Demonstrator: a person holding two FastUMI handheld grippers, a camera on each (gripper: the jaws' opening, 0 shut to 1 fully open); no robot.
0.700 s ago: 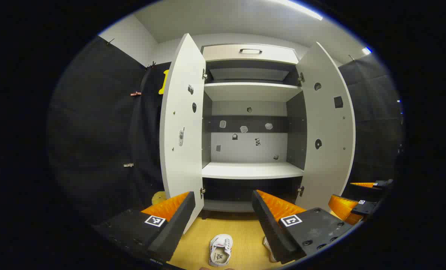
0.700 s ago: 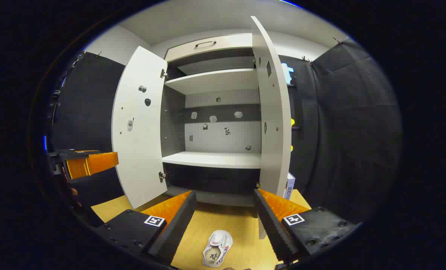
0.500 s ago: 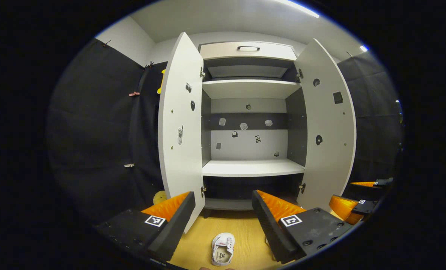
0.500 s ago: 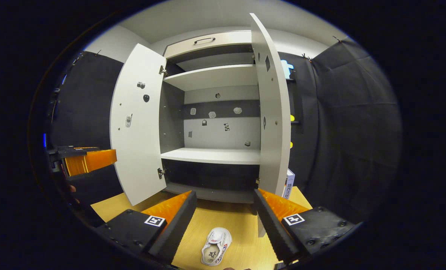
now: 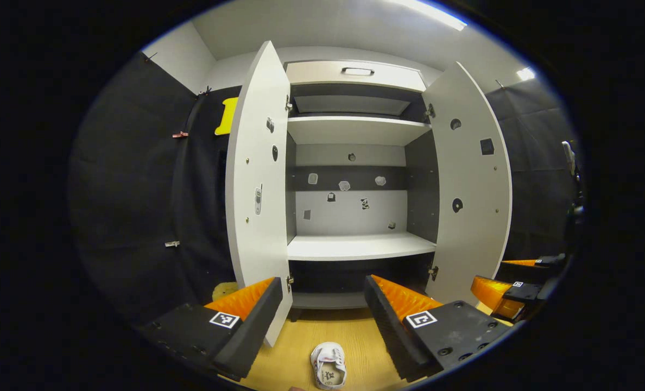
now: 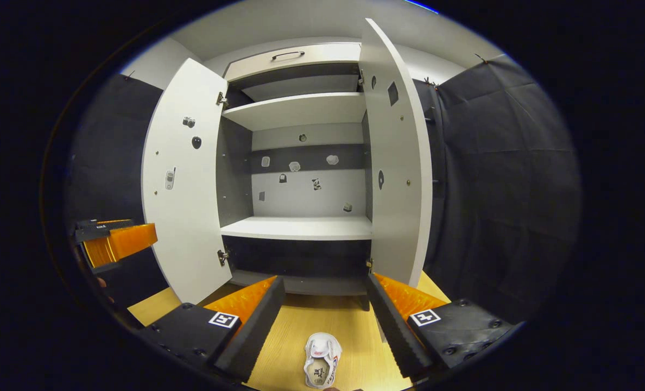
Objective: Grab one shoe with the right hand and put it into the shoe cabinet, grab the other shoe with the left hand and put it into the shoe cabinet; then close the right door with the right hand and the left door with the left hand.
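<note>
White and small, a shoe (image 5: 328,372) lies on the wooden floor (image 5: 295,353) in the left gripper view, low between the spread fingers of the left gripper (image 5: 322,312), which is wide open and holds nothing. The shoe sits below and ahead of the gripper, touching neither finger. Beyond it stands the shoe cabinet (image 5: 355,247) with its left door (image 5: 257,190) and right door (image 5: 472,190) both swung out, the shelves bare of shoes. At the right edge the right gripper (image 5: 510,279) shows, apart from the cabinet.

White again, a shoe (image 6: 321,366) in the right gripper view lies on the floor (image 6: 290,336), low between the fingers of the right gripper (image 6: 325,309), whose jaws stand wide apart and empty. The shoe is clear of both fingers, toe toward the cabinet (image 6: 301,228). Both doors stand open here too, and the left gripper (image 6: 117,241) hangs at the left edge.
</note>
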